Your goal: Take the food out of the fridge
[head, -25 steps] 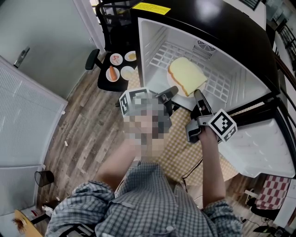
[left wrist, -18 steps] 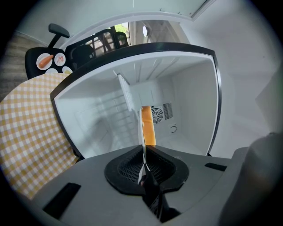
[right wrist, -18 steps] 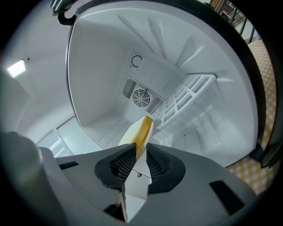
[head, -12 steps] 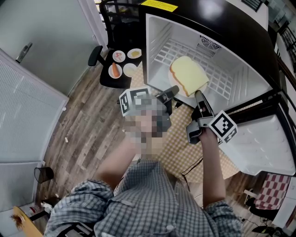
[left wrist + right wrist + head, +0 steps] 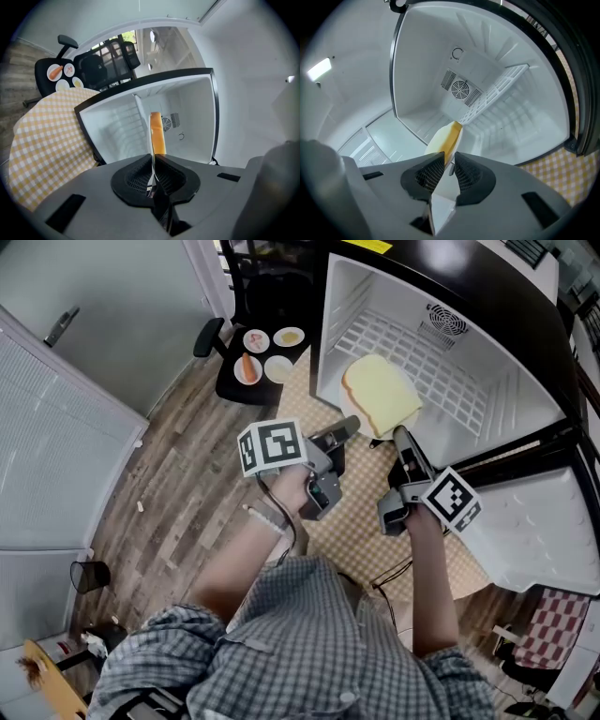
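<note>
Head view: left tool [image 5: 351, 427], right tool [image 5: 401, 435] clamp plate [image 5: 348, 411].

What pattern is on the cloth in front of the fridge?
Yellow-and-white checks on the cloth; the head view shows it best.

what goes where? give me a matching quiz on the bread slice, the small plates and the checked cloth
1 pale yellow square bread slice
2 four small round white plates
3 yellow-and-white checked cloth

a on the black office chair seat
b spread before the open white-lined fridge
c on the white plate held by left gripper and right gripper

Pairs: 1-c, 2-a, 3-b
</note>
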